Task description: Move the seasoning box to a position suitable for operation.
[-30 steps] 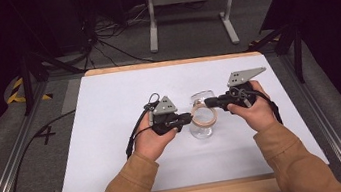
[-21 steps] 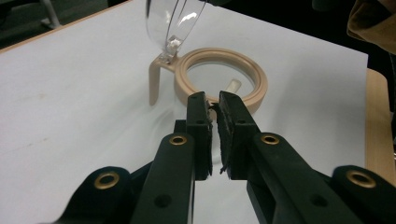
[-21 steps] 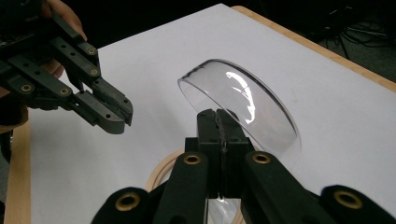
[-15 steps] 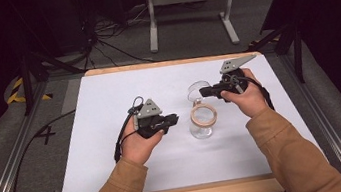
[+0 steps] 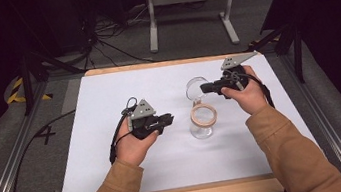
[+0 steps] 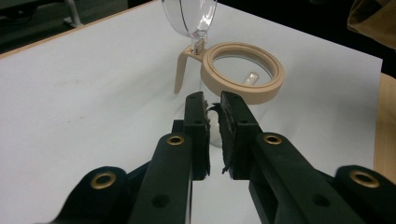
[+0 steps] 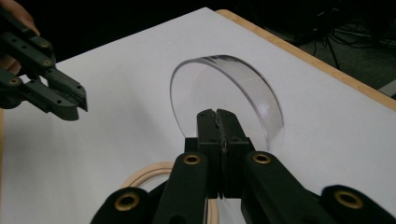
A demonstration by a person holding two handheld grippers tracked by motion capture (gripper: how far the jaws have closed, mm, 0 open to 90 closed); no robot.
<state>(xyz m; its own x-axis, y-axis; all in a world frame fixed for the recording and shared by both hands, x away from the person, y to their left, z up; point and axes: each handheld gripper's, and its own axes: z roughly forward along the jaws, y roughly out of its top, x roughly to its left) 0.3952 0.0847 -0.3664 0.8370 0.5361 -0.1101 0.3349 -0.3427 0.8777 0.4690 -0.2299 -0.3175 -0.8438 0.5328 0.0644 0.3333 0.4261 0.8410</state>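
- Since the jar (image 5: 201, 124) is clear, thin-walled plastic or glass with a tan rim (image 6: 243, 70), I judge it light and stiff but smooth on its sides, so a side grip could slip; it would tip easily if pushed high up.
- It stands upright near the middle of the table (image 5: 108, 99), between the two grippers.
- Its clear domed lid (image 7: 224, 93) is swung open on a hinge at the far side of the rim and stands nearly upright.
- Pressed together, the right gripper (image 7: 219, 116) pinches the lid's edge; the lid looks hard and slick, so the hold should stay on the edge, not the dome.
- Beside the jar and just short of it, the left gripper (image 6: 212, 105) holds nothing; its jaws have just been opening and stand a narrow gap apart.
- A tan tab (image 6: 181, 70) hangs from the rim by the hinge; rim and tab look like the surest holds.
- Something small and pale lies inside the jar; what it is I cannot tell.
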